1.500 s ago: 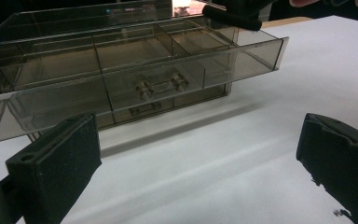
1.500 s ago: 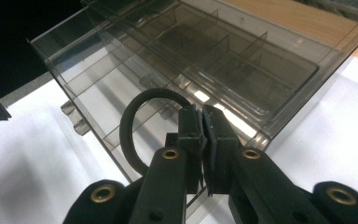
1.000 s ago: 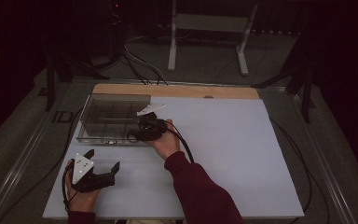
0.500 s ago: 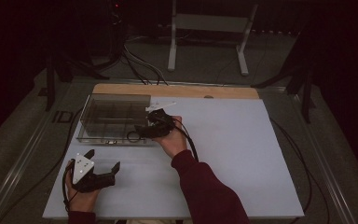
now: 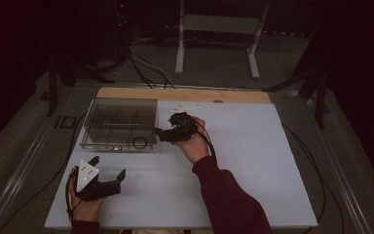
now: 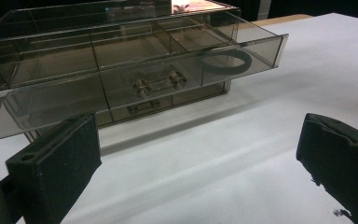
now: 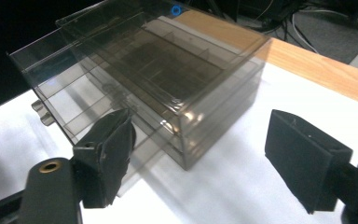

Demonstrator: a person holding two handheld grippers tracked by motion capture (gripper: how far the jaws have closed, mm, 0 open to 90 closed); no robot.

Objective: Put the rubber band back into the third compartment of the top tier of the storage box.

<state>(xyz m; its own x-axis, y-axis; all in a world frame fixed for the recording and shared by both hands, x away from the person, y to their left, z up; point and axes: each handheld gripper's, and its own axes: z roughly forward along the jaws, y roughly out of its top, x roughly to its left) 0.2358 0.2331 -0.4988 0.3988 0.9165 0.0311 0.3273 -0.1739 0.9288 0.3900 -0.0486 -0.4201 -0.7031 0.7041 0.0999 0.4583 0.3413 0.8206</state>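
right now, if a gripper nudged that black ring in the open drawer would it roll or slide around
The ring lies flat in the drawer, so it would probably slide, not roll. It looks thin and light, likely quick to skid on the smooth clear plastic. The compartment walls around it should stop it soon. It may be a bendy band, so pinching could squash it.

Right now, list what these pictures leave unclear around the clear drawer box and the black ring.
- Black ring, left gripper view: seen through the tinted front of the open drawer, so whether it lies flat is unclear.
- Clear drawer box, right gripper view: compartment contents lost in dark reflections.
- Right gripper, high view: small and dark, fingertips unclear.
- Small white pieces, high view: too small to identify.
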